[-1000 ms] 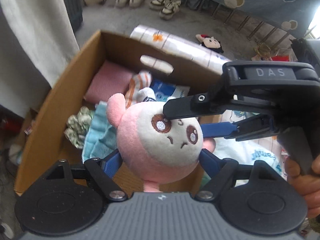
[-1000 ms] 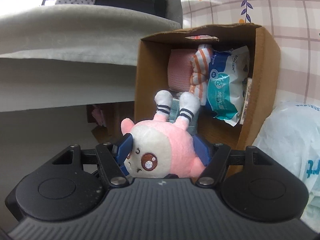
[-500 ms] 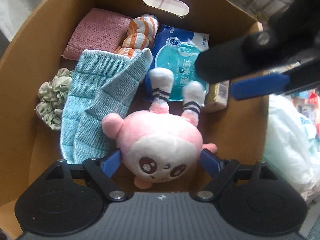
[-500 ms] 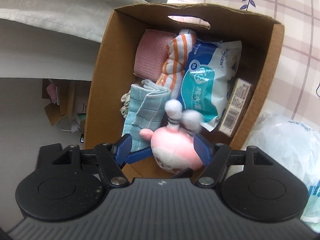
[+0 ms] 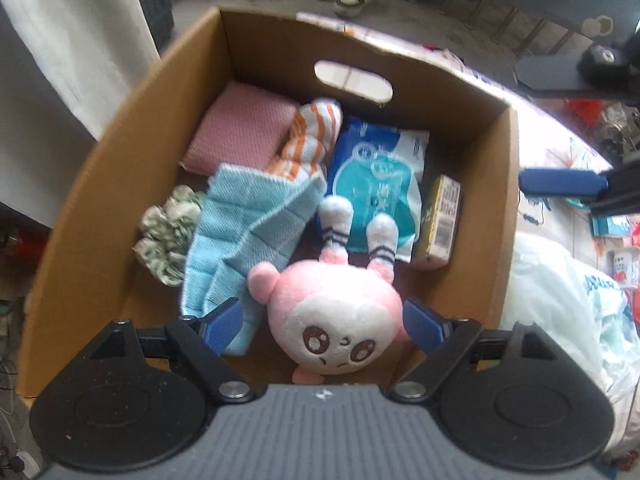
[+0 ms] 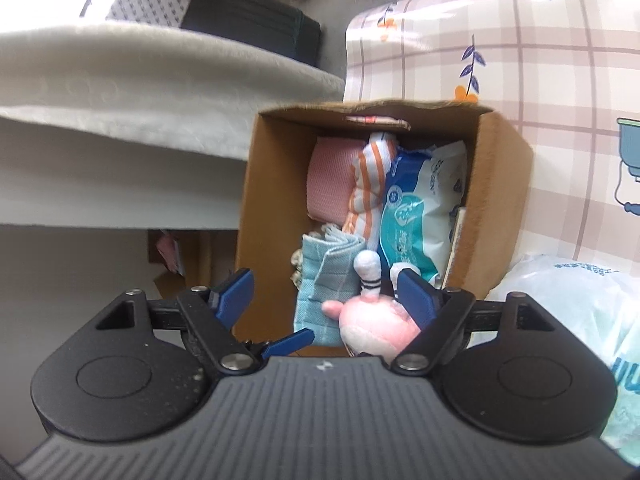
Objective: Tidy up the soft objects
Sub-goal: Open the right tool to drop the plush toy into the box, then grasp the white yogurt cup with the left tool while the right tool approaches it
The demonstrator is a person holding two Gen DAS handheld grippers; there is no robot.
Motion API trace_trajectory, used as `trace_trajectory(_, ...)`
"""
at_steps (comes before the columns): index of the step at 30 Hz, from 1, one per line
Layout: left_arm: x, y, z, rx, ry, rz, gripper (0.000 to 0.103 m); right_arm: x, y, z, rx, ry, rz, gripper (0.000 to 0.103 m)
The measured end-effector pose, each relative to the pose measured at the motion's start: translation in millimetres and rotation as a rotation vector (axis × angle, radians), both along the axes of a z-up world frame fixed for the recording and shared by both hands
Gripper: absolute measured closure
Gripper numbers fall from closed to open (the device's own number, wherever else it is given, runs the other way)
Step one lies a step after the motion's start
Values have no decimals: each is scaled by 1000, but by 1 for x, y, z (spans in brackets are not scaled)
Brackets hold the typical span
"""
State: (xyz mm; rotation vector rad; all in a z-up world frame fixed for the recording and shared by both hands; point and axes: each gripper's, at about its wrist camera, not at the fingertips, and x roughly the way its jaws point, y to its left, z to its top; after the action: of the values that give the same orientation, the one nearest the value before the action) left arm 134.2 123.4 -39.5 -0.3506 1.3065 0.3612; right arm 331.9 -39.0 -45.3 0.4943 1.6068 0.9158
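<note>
Release is the step in hand. The plush (image 5: 334,308) lies face up in the near end of the box (image 5: 505,208), its striped feet pointing at the wipes pack (image 5: 376,184) and its head beside the blue towel (image 5: 248,240). The left tool (image 5: 322,322) points down over it with jaws spread; there is a gap between each blue pad and the plush head, so nothing is gripped. The right tool (image 6: 326,296) has just been opening its jaws; in its own view they stand wide, one finger over the box's outer wall, the other in front of the plush without pressing it, and the left view shows this tool well off to the side of the box. So both are let go, and the plush appears to rest on the box floor by its own weight.

Also in the box are a pink cloth (image 5: 240,136), a striped sock (image 5: 312,136), a scrunchie (image 5: 168,236) and a small carton (image 5: 438,220).

Next, I judge, both tools should lift clear without snagging the plush, then go for another soft item; a white bag (image 5: 560,304) beside the box is one candidate.
</note>
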Motion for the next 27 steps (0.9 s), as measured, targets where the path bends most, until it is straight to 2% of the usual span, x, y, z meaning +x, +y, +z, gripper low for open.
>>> trace_trajectory(7, 19, -36, 47, 104, -87, 35, 14, 2, -63, 6, 74, -27, -121, 7)
trace_trajectory(9, 26, -53, 60, 123, -110, 24, 13, 1, -88, 7, 77, -45, -156, 2)
trace_trajectory(14, 51, -117, 86, 170, -167, -46, 12, 6, -165, 13, 42, -125, -231, 1)
trace_trajectory(21, 94, -236, 97, 98, -223, -154, 8, 37, -307, 21, -93, -247, -330, 1)
trace_trajectory(24, 114, -285, 85, 37, -209, -193, 8, 59, -365, 18, -130, -268, -371, 1)
trace_trajectory(27, 131, -330, 64, 14, -184, -231, 8, 79, -404, 7, -153, -255, -374, 1)
